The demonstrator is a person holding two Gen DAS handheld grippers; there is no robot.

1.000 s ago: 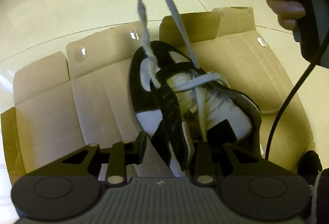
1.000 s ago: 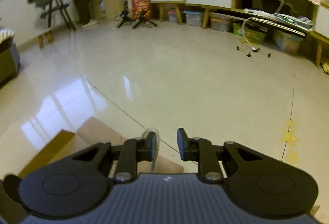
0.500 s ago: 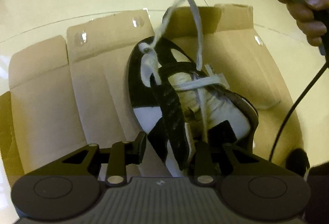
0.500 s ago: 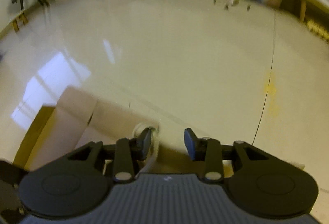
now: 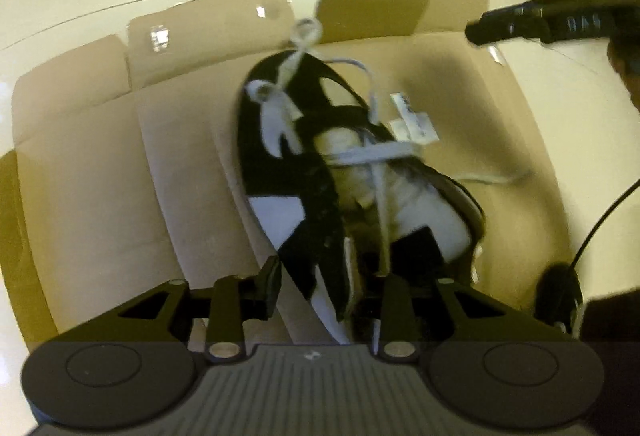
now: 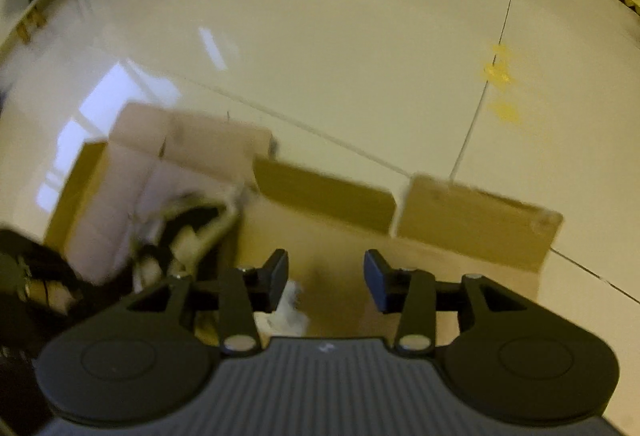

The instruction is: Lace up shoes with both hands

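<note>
The lace (image 5: 294, 66) had dropped: a second earlier the right gripper (image 6: 325, 278) was holding it up taut above the shoe (image 5: 320, 172), and now it lay slack across the toe, its looped end curled just past the shoe's tip. The right gripper had swung away to the side and tipped down toward the cardboard (image 5: 100, 164); its jaws were opening, nothing between them, only a pale scrap of something blurred below. In the left view it showed as a dark bar at the upper right, well clear of the shoe. The left gripper (image 5: 330, 282) sat low over the heel end, jaws opening too, with the shoe's black-and-white side wall in the gap, though the pads did not look pressed on it. The shoe lay on the flattened cardboard on the floor, toe away from the left camera, one crossing of lace drawn over the tongue and a second strand trailing off to the right. That lace looked flat, soft and limp, likely to flop and twist the moment it was let go, and light enough to slide out of a loose pinch. The best hold would probably be close to the stiff tip, where it could be steered into an eyelet. The shoe itself seemed light and apt to skid on the cardboard, so a steadying grip at the collar would help.
</note>
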